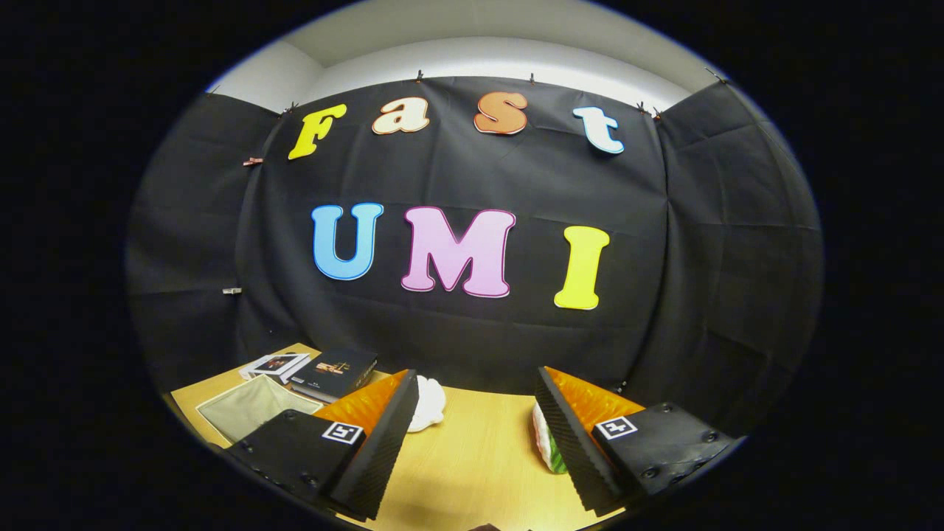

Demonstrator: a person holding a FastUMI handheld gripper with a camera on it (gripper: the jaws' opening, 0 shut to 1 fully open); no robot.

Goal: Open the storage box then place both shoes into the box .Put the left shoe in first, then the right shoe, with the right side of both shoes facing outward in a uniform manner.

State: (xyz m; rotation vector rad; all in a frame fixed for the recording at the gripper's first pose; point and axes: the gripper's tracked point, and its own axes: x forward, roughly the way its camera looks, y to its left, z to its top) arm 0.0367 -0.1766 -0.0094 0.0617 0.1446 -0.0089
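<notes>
Gripper (pixel 476 413) spread wide, bare table (pixel 472 457) between fingers

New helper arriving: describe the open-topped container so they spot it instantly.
Start at the wooden table below the black cloth wall. Beyond the open gripper, by one finger's outer side, lies a shallow beige fabric tray. The books behind it are dark and closed; it alone is pale and hollow.

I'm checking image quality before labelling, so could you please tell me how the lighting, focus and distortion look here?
Gripper view: strong fisheye bending of the table edge and cloth wall; even light, no glare on the table; soft shadow near the open tool; the white shoes peeking behind the fingers look slightly overexposed; books fairly sharp.
</notes>
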